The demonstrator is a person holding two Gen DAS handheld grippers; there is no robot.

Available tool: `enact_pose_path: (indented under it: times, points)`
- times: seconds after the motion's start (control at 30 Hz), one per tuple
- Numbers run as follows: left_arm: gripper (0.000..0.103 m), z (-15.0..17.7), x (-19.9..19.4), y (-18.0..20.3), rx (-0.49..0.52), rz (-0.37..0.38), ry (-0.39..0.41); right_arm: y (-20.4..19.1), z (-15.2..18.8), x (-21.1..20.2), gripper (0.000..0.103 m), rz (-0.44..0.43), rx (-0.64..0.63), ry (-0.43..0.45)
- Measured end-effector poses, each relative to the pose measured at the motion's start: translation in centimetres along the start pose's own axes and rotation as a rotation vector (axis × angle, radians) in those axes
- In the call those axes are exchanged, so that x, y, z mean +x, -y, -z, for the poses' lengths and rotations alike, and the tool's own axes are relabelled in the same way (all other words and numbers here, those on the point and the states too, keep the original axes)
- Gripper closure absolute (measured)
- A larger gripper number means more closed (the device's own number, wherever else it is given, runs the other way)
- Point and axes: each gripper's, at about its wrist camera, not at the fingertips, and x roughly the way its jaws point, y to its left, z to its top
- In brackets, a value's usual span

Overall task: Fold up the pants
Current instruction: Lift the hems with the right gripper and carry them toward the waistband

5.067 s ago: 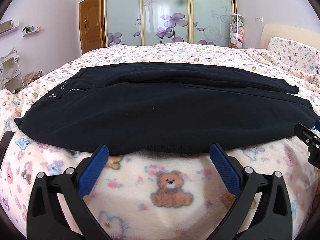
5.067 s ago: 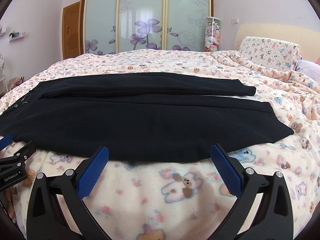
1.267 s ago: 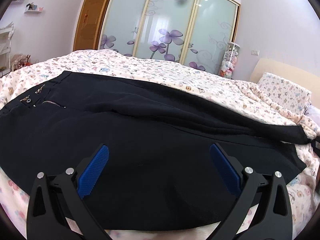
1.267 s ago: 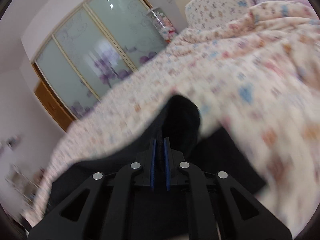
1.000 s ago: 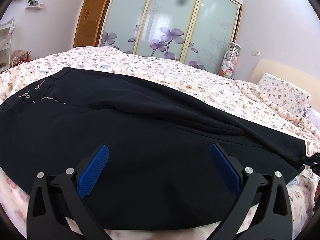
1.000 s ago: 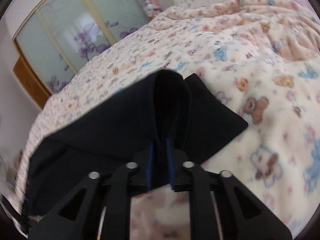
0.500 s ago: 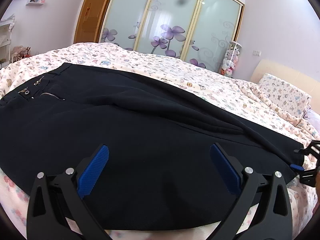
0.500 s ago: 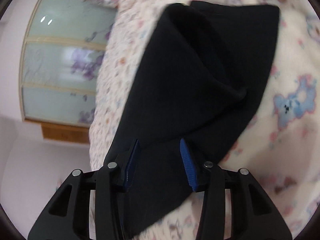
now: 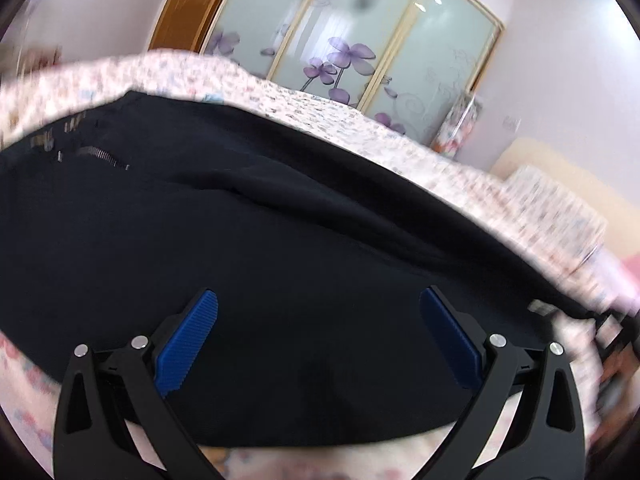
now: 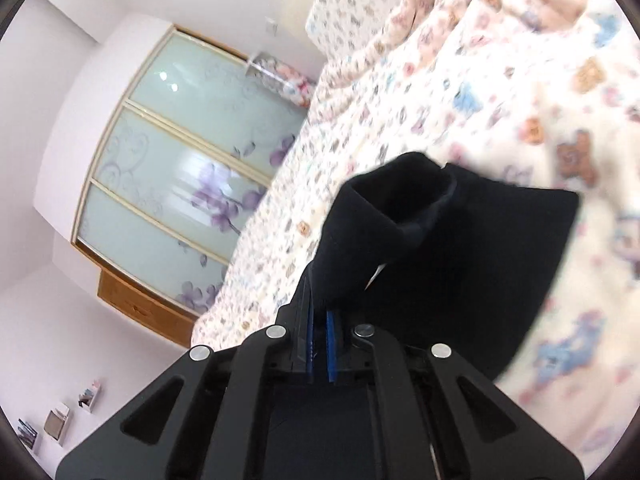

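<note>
Black pants lie across the bed, folded lengthwise, waistband and zipper at the left, leg ends at the right. My left gripper is open, hovering over the middle of the pants and holding nothing. My right gripper is shut on the leg end of the pants, which bunches up from between the blue pads and is lifted off the blanket. The right gripper also shows blurred at the far right of the left wrist view.
The bed is covered with a cream teddy-bear blanket. A pillow lies by the headboard at the right. A sliding-door wardrobe with purple flowers and a wooden door stand behind the bed.
My right gripper has closed on the pants' leg end and lifted it; half a second ago it was open over it. My left gripper has tilted and stays open over the pants.
</note>
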Motion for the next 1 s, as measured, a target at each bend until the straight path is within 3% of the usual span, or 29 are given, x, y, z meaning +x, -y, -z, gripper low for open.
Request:
enact_pose_path:
  times: [0.1, 0.23, 0.43, 0.53, 0.7, 0.77, 1.0]
  points:
    - [0.002, -2.8, -1.9, -2.0, -0.109, 0.053, 0.019, 3.8, 0.3, 0.5, 0.098, 0.052, 0.052, -0.002]
    - [0.002, -9.2, -1.3, -4.2, -0.118, 0.005, -0.015, 5.8, 1.4, 1.7, 0.098, 0.057, 0.041, 0.006]
    - [0.002, -16.4, 4.7, -6.4, -0.127, -0.107, -0.12, 5.6, 1.5, 1.3, 0.098, 0.053, 0.009, 0.005]
    - [0.002, -18.6, 8.2, -6.9, -0.13, -0.089, -0.194, 6.4, 1.8, 0.9, 0.098, 0.06, -0.003, 0.001]
    - [0.004, -21.9, 14.0, -9.1, -0.265, -0.118, -0.244, 6.3, 2.2, 0.6, 0.098, 0.064, -0.022, -0.009]
    - [0.018, -22.9, 15.6, -9.6, -0.274, -0.173, -0.241, 6.4, 2.3, 0.6, 0.098, 0.059, -0.027, -0.011]
    - [0.046, -24.2, 20.2, -10.6, -0.227, -0.431, -0.288, 6.4, 2.3, 0.8, 0.098, 0.029, -0.035, -0.02]
